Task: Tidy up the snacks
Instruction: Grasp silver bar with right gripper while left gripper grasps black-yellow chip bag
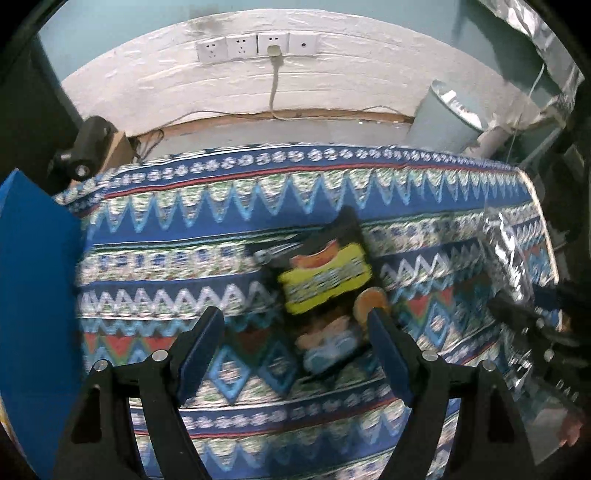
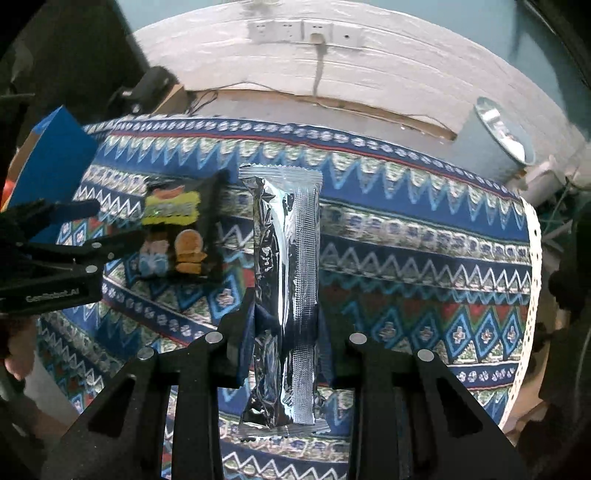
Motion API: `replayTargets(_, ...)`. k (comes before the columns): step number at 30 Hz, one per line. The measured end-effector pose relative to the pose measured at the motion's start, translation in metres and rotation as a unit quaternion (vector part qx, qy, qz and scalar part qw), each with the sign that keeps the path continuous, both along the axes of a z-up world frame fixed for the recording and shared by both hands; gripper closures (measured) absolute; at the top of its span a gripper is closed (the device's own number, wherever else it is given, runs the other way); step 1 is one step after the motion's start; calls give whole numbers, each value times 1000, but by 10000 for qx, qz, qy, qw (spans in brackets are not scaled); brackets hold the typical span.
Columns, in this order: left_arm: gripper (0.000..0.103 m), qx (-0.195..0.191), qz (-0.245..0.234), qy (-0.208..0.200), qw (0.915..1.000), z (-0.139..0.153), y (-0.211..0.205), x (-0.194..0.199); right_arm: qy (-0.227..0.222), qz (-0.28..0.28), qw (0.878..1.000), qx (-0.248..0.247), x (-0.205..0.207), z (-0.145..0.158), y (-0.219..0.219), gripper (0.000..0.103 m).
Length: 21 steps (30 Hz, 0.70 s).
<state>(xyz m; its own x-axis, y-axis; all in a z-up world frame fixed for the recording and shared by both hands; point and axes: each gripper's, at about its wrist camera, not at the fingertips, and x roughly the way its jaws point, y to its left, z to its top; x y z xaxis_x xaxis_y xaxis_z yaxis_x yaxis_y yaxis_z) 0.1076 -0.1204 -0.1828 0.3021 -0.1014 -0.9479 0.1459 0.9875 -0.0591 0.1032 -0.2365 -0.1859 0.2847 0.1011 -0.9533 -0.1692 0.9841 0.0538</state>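
— Left wrist view? 
— Low over the patterned surface (image 1: 332, 192), facing the wall sockets (image 1: 256, 46), close to the yellow snack bag (image 1: 325, 280).

— Right wrist view? 
— Beside it, further right, same heading. Shared: yellow snack bag (image 2: 173, 225), sockets (image 2: 304, 31), blue box (image 2: 51, 155), grey bin (image 2: 495, 144).

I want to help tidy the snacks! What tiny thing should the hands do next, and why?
Probably ease the open left gripper forward and down around the black-and-yellow snack bag. The bag lies flat on the patterned cloth just ahead, touching no finger, while the right gripper already clamps the silver packet. The blue box beside it may be the goal.
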Motion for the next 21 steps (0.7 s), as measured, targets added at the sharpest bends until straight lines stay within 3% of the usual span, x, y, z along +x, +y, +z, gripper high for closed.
replayTargets(4,21,-208,254,131,9994,-6,-9,14,-2,-71,10000,65,2,-2,-7,75)
replayTargets(6,15,-197,367,202,9989,-12,-11,19,8,-98,9999,97,1,-4,-12,75)
replayTargets(14,14,-230,868,345,9954,-40,-9,30,72,-198,9996,163,0,-8,-23,75)
replayTargets(19,13,-39,703,159,9974,-42,-22,29,18,-157,9996,213,6,-4,-20,75)
replayTargets(21,17,164,616,77,9979,-43,-27,26,14,-148,9996,235,7,-3,-19,75)
